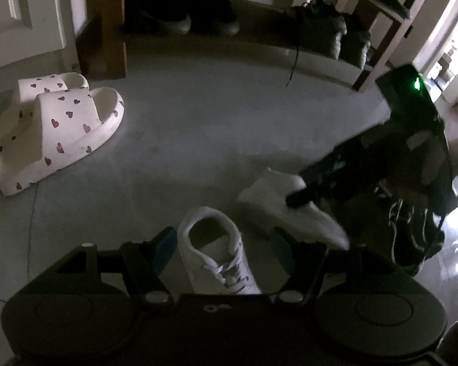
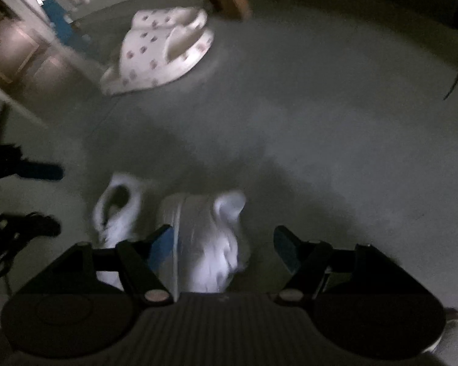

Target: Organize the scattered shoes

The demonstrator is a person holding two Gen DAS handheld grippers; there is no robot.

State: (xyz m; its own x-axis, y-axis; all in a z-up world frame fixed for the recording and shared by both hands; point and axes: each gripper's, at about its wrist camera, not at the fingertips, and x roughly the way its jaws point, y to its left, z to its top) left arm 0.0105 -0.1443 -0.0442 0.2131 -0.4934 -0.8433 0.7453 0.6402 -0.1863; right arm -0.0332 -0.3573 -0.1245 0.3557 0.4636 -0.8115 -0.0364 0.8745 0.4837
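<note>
A white high-top sneaker [image 1: 216, 250] stands upright on the grey floor between the fingers of my left gripper [image 1: 224, 248]. That gripper is open, with a clear gap at its right pad. The second white sneaker [image 1: 278, 201] lies on its side just to the right. My right gripper [image 1: 302, 195] reaches down over it. In the blurred right wrist view this sneaker [image 2: 204, 238] lies between the fingers of my right gripper [image 2: 224, 245], which is open. Its left pad is close to the sole and its right pad stands well apart. The upright sneaker [image 2: 116, 204] shows to the left, by my left gripper [image 2: 56, 198].
A pair of white slides with heart prints [image 1: 61, 128] lies at the left. A wooden shoe rack [image 1: 113, 30] at the back holds black sneakers [image 1: 186, 9] and grey shoes [image 1: 336, 33]. A dark laced shoe [image 1: 412, 235] sits behind my right gripper. A loose lace [image 1: 293, 67] trails on the floor.
</note>
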